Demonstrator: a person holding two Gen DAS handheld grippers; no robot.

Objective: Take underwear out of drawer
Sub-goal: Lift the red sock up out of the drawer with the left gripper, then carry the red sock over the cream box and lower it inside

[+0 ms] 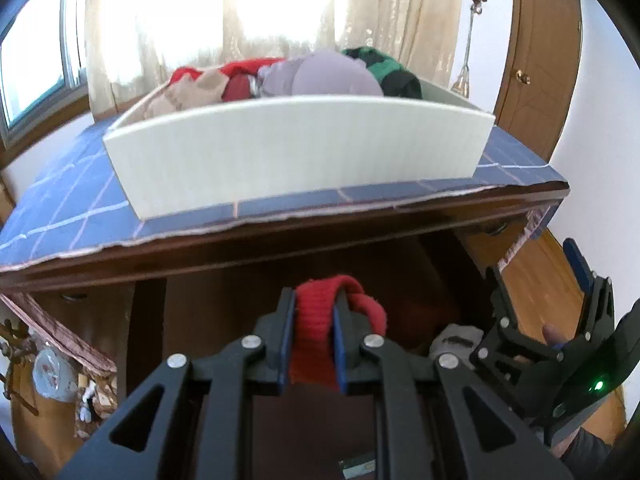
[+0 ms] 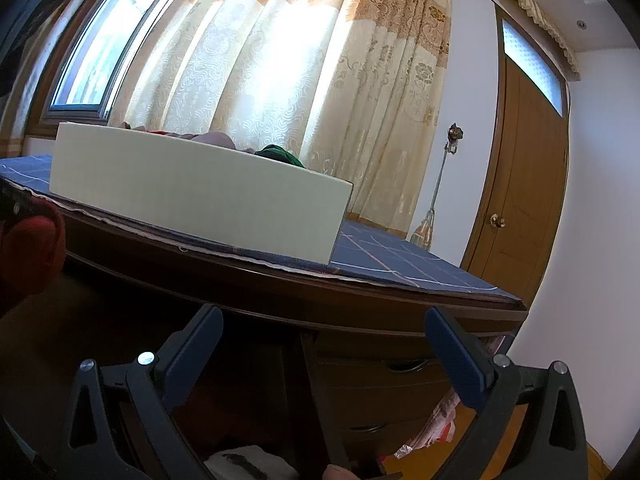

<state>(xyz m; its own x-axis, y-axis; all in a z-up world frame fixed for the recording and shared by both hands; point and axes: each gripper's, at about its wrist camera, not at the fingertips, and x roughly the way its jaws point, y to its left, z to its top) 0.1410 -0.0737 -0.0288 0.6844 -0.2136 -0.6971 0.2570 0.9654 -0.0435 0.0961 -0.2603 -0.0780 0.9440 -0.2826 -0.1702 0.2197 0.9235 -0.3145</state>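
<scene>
the jaws of the left gripper (image 1: pixel 314 316) pinch only a bunched fold of the red underwear (image 1: pixel 316 332), its loose loop hanging off one side, so it could slip back into the drawer (image 1: pixel 432 280) below them, while the right gripper (image 2: pixel 324 344) stands spread and empty.

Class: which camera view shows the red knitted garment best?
The left wrist view: the red knitted garment sits centred, sharp, clamped in the left hand-held gripper. The right wrist view shows only a dark red, blurred bulge at its left edge.
</scene>
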